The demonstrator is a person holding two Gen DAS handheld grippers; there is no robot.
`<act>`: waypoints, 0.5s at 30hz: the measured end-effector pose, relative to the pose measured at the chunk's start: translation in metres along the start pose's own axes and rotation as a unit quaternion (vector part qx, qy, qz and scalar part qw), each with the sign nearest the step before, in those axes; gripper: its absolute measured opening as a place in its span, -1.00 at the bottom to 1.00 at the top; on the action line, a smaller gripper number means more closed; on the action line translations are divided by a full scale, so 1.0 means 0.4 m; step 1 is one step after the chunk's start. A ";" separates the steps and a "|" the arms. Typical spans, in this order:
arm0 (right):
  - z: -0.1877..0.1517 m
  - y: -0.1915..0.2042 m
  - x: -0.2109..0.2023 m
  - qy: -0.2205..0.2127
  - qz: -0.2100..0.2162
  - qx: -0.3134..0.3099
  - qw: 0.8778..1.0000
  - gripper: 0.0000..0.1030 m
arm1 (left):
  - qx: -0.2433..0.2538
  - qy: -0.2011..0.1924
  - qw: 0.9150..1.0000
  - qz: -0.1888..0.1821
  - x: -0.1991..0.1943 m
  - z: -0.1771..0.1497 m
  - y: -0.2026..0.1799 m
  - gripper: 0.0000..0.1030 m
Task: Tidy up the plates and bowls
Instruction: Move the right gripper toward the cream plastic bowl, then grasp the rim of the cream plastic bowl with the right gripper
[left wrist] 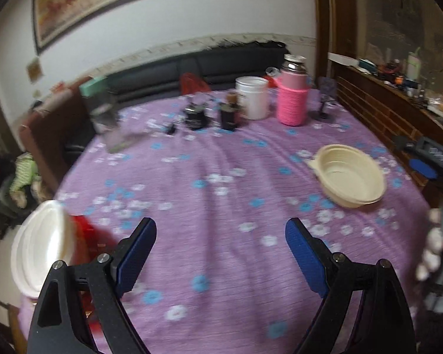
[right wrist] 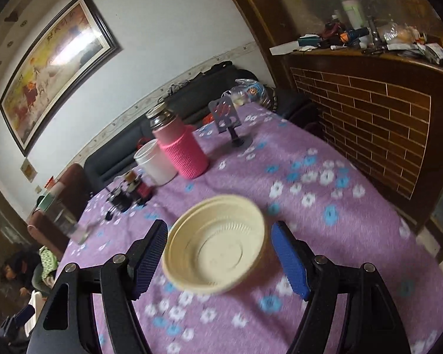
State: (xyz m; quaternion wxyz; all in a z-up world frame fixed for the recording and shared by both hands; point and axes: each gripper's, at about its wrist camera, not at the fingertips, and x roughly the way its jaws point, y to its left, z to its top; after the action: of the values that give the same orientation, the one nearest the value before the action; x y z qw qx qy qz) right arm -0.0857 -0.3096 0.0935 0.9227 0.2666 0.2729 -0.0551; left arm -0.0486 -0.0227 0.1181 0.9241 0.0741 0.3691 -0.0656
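Bowl [right wrist: 217, 243]: cream, plastic, looks like two nested; sits upright on the purple floral tablecloth [left wrist: 221, 177], toward the table's right side in the left wrist view
Right gripper [right wrist: 218, 255]: jaws spread, blue pads flank the bowl on both sides, not pressing it
Left gripper [left wrist: 220, 250]: jaws spread, nothing between them, only cloth below
White plates [left wrist: 41, 244]: stack at the table's near-left edge, just left of the left gripper, tilted on edge; red item beside them, too blurred to identify
Back of table: pink flask [left wrist: 292, 97], white cup [left wrist: 252, 97], dark jars [left wrist: 212, 115], phone stand [right wrist: 229, 118]
Writing: jar labels and the framed painting [right wrist: 53, 67] carry marks, all unreadable through blur
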 end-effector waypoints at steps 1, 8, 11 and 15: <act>0.007 -0.002 0.020 0.002 -0.005 -0.006 1.000 0.50 | -0.005 0.010 1.000 -0.014 0.017 0.010 -0.014 0.72; 0.018 -0.030 0.149 0.026 -0.025 -0.043 0.998 0.49 | -0.031 0.049 0.996 -0.067 0.119 0.045 -0.083 0.72; 0.012 -0.067 0.171 0.031 -0.023 -0.030 0.999 0.46 | -0.050 0.064 0.993 -0.088 0.166 0.060 -0.097 0.71; 0.008 -0.099 0.193 0.049 -0.021 -0.020 0.998 0.38 | -0.072 0.074 0.990 -0.099 0.220 0.085 -0.117 0.71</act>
State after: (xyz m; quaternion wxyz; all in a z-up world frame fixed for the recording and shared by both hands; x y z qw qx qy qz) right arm -0.0288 -0.3417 0.0363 0.9119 0.2447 0.3246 -0.0563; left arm 0.0293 -0.0808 0.0773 0.8862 -0.0244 0.4458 -0.1242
